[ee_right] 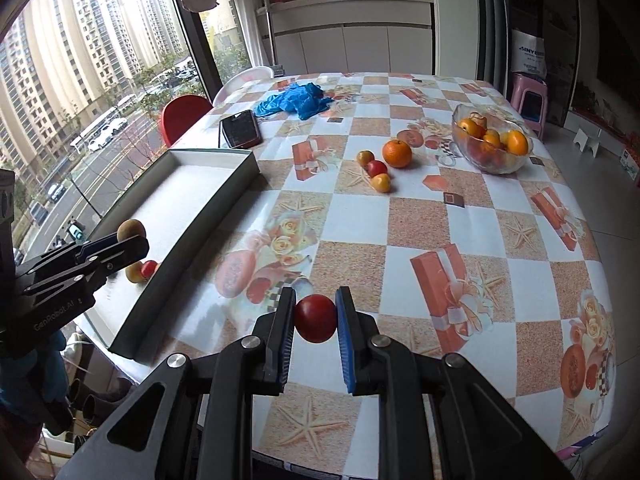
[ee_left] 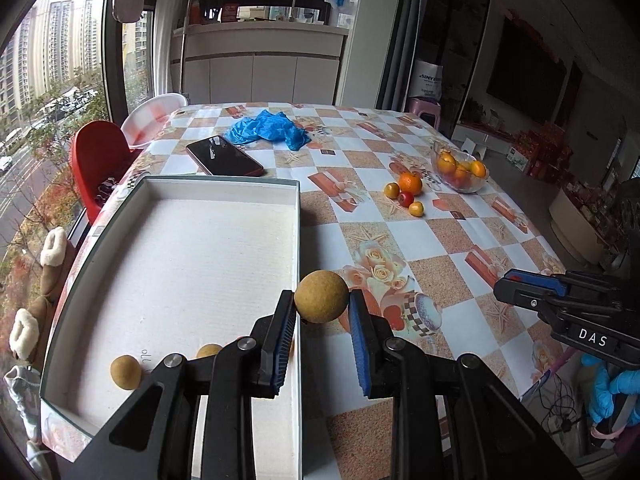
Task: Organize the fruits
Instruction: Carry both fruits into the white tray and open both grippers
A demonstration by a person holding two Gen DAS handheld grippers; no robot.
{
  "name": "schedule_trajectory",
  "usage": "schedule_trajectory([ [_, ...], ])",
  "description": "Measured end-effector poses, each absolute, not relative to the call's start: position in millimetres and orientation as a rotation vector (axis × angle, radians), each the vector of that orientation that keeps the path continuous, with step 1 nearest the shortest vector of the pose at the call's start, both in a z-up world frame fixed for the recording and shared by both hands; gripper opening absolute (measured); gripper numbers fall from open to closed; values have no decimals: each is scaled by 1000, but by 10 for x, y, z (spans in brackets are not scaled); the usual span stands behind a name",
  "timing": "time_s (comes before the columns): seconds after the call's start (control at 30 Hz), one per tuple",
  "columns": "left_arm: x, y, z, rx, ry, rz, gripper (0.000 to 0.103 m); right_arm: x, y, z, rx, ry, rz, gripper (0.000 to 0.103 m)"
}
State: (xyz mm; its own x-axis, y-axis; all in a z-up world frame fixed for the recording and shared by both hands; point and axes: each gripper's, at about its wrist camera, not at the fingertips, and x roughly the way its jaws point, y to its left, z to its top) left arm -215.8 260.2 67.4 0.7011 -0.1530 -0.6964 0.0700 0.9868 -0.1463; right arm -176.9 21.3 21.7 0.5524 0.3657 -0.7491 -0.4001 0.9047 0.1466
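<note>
Two grips on: the left gripper (ee_left: 322, 308) pinches a tan round fruit (ee_left: 321, 297) above the white box's (ee_left: 298, 216) right wall, while the right gripper (ee_right: 316, 322) clamps a small red fruit (ee_right: 315, 323) over the tablecloth (ee_right: 404, 220). In the box, one tan fruit (ee_left: 125, 372) sits clear; another (ee_left: 209, 350) is half hidden behind the left gripper. Four loose fruits (ee_right: 379, 166) cluster near the glass bowl (ee_right: 491, 142), whose contents blur together.

Clear glass fruit bowl (ee_right: 491, 142) at two o'clock gleams; white shallow box (ee_left: 180, 264) looks matt, perhaps cardboard; glossy checked tablecloth (ee_right: 420, 216)
</note>
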Motion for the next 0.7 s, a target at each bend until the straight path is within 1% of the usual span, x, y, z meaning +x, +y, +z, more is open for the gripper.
schedule_trajectory([
  [0.23, -2200, 2917, 669, -131, 766, -72, 28, -1772, 742, 316, -109, 868, 532, 22],
  [0.7, -2176, 3521, 623, -200, 739, 35, 28, -1656, 1567, 346, -205, 887, 645, 22],
])
